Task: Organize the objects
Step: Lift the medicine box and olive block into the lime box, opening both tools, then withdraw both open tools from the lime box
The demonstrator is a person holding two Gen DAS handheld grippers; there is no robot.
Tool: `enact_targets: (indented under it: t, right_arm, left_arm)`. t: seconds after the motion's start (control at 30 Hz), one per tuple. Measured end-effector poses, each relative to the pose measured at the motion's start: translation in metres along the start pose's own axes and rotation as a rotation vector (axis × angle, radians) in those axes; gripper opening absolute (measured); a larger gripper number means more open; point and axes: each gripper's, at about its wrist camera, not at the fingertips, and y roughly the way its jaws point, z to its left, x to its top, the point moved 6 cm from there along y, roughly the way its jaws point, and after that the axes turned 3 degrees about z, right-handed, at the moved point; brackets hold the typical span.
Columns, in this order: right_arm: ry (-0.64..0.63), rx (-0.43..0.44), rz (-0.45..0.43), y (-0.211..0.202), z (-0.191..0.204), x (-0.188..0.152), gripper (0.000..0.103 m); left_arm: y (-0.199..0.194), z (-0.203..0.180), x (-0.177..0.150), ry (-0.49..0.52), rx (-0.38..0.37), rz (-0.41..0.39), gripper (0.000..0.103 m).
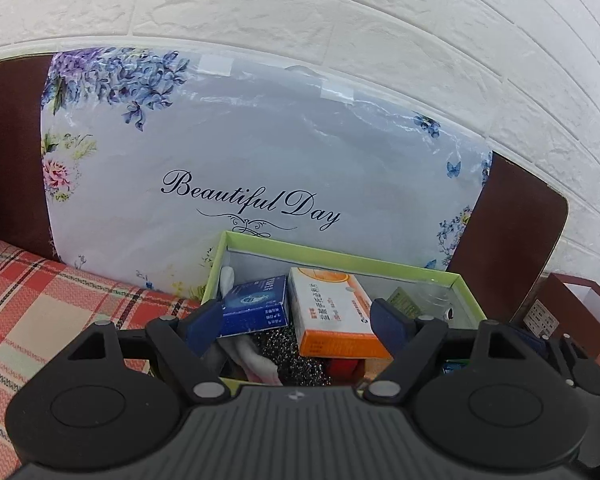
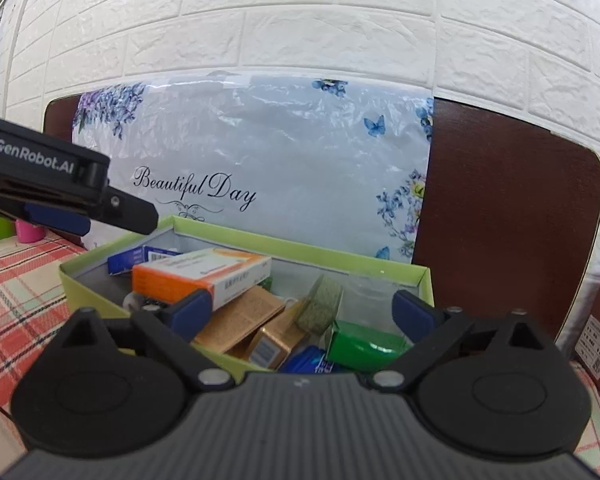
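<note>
Green-rimmed box [image 1: 342, 255] sits on the plaid tablecloth [image 1: 40, 304] near its back edge, against the floral "Beautiful Day" bag [image 1: 260, 160]. From its left wall rightward it holds a blue carton [image 1: 256, 304], an orange-and-white carton [image 1: 332, 312] and a green packet [image 2: 360, 346] by the right wall. Left gripper [image 1: 298, 320] and right gripper [image 2: 300, 314] hover over it, both spread wide and gripping nothing.

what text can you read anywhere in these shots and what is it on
"Beautiful Day": on the floral bag leaning against the wall.
"GenRobot.AI": on the left tongs, seen from the right wrist view.
Orange box, blue box and brown box in the green bin: print too small to read.
White label on the red box at right: blurred.
</note>
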Motion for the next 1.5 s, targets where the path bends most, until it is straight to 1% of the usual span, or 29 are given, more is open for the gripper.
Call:
enact_targets:
  t: [0.17, 0.27, 0.37, 0.43, 0.5, 0.57, 0.67, 0.8, 0.9, 1.03, 1.17, 1.4, 1.5]
  right_arm:
    - [0.018, -0.003, 0.015, -0.024, 0.003, 0.000, 0.103]
    - [0.026, 0.002, 0.040, -0.045, 0.008, -0.001, 0.103]
    - [0.030, -0.018, 0.072, -0.068, 0.010, -0.006, 0.103]
    - [0.044, -0.035, 0.092, -0.083, 0.010, -0.012, 0.103]
    - [0.067, -0.046, 0.113, -0.096, 0.009, -0.019, 0.103]
    - [0.094, -0.053, 0.137, -0.110, 0.008, -0.029, 0.103]
    - [0.121, -0.056, 0.157, -0.129, 0.009, -0.043, 0.103]
    - [0.135, -0.049, 0.183, -0.150, 0.013, -0.057, 0.103]
    - [0.144, -0.046, 0.197, -0.162, 0.015, -0.063, 0.103]
    - [0.160, -0.062, 0.188, -0.177, 0.016, -0.065, 0.103]
    - [0.195, -0.062, 0.177, -0.187, 0.015, -0.064, 0.103]
    - [0.204, -0.056, 0.165, -0.195, 0.018, -0.061, 0.103]
    - [0.209, -0.058, 0.176, -0.193, 0.019, -0.063, 0.103]
  left_arm:
    - [-0.025, -0.003, -0.007, 0.011, 0.015, 0.005, 0.084]
    - [-0.044, -0.009, -0.017, 0.043, 0.062, 0.030, 0.085]
    - [-0.065, -0.014, -0.031, 0.085, 0.112, 0.052, 0.088]
    - [-0.079, -0.016, -0.042, 0.090, 0.135, 0.053, 0.089]
    - [-0.088, -0.017, -0.052, 0.085, 0.154, 0.071, 0.091]
    - [-0.096, -0.018, -0.062, 0.079, 0.165, 0.098, 0.091]
    - [-0.107, -0.021, -0.079, 0.076, 0.159, 0.125, 0.091]
    - [-0.118, -0.027, -0.100, 0.116, 0.174, 0.159, 0.091]
    - [-0.127, -0.027, -0.112, 0.118, 0.195, 0.167, 0.091]
    - [-0.137, -0.024, -0.123, 0.124, 0.215, 0.181, 0.091]
    - [-0.143, -0.021, -0.128, 0.129, 0.237, 0.178, 0.091]
    - [-0.148, -0.018, -0.131, 0.122, 0.242, 0.174, 0.091]
    - [-0.150, -0.015, -0.132, 0.109, 0.225, 0.160, 0.091]
